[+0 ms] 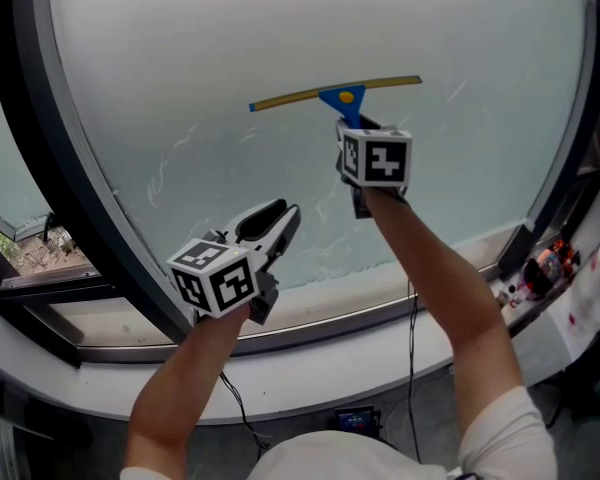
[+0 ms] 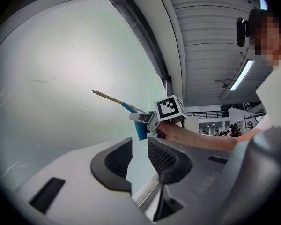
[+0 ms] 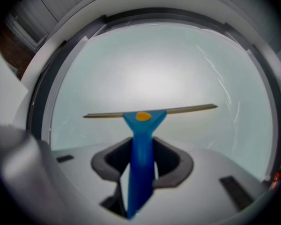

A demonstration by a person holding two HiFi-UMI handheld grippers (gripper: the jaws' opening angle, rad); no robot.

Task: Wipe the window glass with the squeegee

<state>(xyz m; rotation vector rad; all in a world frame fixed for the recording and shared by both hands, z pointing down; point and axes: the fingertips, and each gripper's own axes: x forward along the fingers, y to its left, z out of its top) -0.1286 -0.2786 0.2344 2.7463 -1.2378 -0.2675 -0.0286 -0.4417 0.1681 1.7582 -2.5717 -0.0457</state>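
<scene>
The squeegee (image 1: pixel 336 94) has a blue handle and a long yellowish blade that lies flat and nearly level against the frosted window glass (image 1: pixel 230 38). My right gripper (image 1: pixel 359 125) is shut on the handle just below the blade. In the right gripper view the blue handle (image 3: pixel 141 149) runs up between the jaws to the blade (image 3: pixel 150 111). My left gripper (image 1: pixel 280 220) hangs lower left, near the glass, open and holding nothing. From the left gripper view, its jaws (image 2: pixel 139 156) stand apart, with the squeegee (image 2: pixel 116 100) and the right gripper's marker cube (image 2: pixel 171 108) beyond.
A dark curved frame (image 1: pixel 75 158) borders the pane, with a white sill (image 1: pixel 380 313) under it. Faint wet streaks (image 1: pixel 170 168) mark the lower glass. A cable (image 1: pixel 411 318) hangs below the sill, and small objects (image 1: pixel 542 266) sit at the right end.
</scene>
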